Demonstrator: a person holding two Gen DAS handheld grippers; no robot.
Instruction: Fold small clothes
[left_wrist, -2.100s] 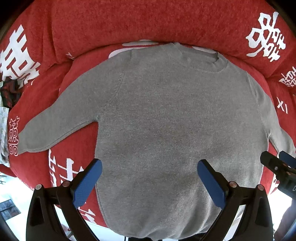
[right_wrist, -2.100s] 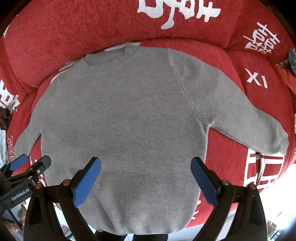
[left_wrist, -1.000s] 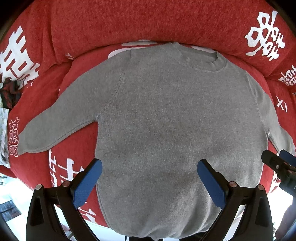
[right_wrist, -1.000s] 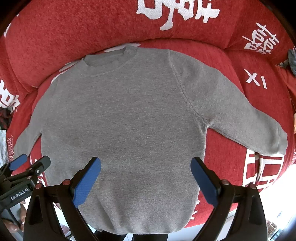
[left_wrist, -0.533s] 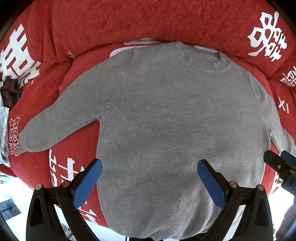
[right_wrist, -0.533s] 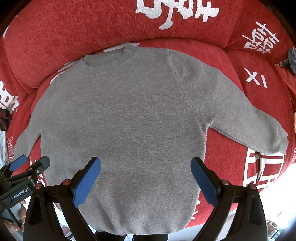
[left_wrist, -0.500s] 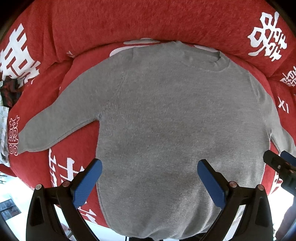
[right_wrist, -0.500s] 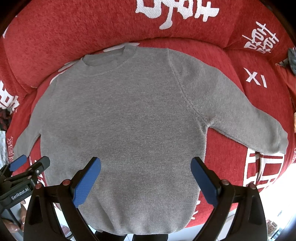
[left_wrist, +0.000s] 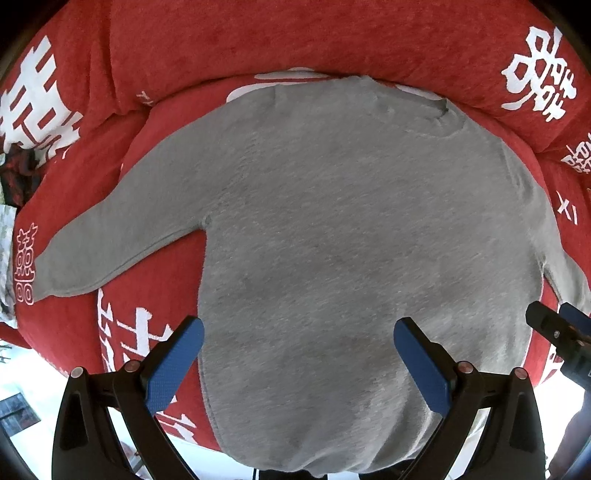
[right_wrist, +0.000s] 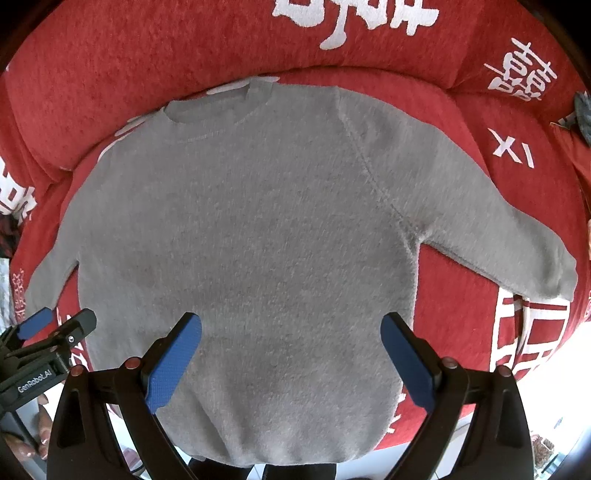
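Hovering above sweater (left_wrist: 332, 240), both tongs gaping

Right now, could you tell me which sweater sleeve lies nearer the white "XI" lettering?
The right-hand sleeve of the grey sweater; the "XI" sits just beyond it, while the other sleeve reaches the opposite way.

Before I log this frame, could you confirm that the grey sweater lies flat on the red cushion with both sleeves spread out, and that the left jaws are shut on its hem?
Not quite: the left gripper is open, its jaws wide apart above the hem, gripping nothing, as the left wrist view shows. The rest holds: the grey sweater lies flat on the red cushion with both sleeves spread out.
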